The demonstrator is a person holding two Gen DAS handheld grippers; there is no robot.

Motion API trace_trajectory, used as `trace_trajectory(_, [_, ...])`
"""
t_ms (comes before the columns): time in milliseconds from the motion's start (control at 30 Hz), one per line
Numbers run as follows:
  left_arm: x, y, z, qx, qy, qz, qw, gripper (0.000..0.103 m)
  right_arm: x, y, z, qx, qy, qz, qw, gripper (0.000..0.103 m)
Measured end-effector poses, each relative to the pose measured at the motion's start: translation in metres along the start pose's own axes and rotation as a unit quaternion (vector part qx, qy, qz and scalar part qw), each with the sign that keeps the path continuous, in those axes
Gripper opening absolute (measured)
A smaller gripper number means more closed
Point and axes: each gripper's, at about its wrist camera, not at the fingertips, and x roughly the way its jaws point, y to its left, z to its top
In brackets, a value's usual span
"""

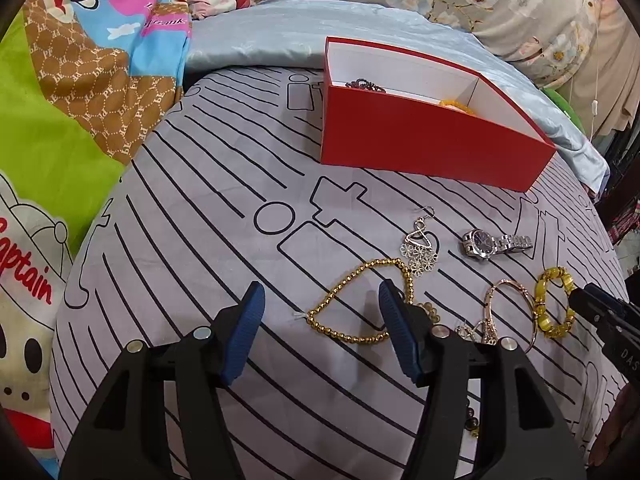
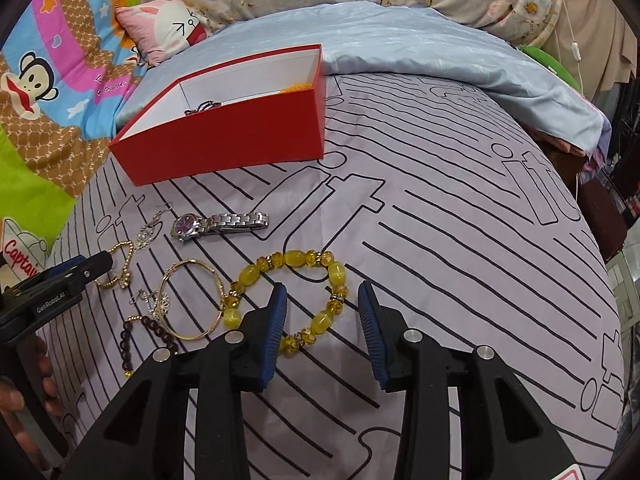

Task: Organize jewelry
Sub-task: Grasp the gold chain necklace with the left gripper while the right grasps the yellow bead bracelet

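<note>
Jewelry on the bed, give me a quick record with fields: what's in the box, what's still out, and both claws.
box: red box, holding a dark piece and an orange piece
still out: gold bead necklace, watch, yellow bracelet, gold bangle, earring
left claw: open, over the necklace
right claw: open, over the yellow bracelet

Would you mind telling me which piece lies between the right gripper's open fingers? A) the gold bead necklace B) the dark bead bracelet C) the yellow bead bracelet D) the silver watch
C: in the right wrist view the yellow bead bracelet lies on the bedsheet between the open fingers of the right gripper.
</note>
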Motion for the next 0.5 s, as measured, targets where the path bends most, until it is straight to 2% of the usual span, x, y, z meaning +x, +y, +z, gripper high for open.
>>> trace_trajectory(267, [0.004, -0.012, -0.007, 0.034, -0.02, 0.033, 0.9986, 0.057, 0.012, 0.005, -0.002, -0.012, 0.003, -0.014, 1.0, 0.037])
trace_trajectory(367, [0.004, -0.011, -0.008, 0.033, -0.023, 0.034, 0.9986, 0.056, 0.012, 0.01, -0.004, -0.025, -0.002, -0.024, 0.999, 0.036])
trace_trajectory(467, [0.004, -0.01, -0.007, 0.032, -0.024, 0.035, 0.9986, 0.052, 0.012, 0.011, -0.005, -0.03, -0.004, -0.027, 0.999, 0.034])
trace_trajectory(500, [0.003, -0.01, -0.008, 0.032, -0.025, 0.035, 0.9985, 0.048, 0.012, 0.01, -0.006, -0.031, -0.005, -0.027, 0.999, 0.033])
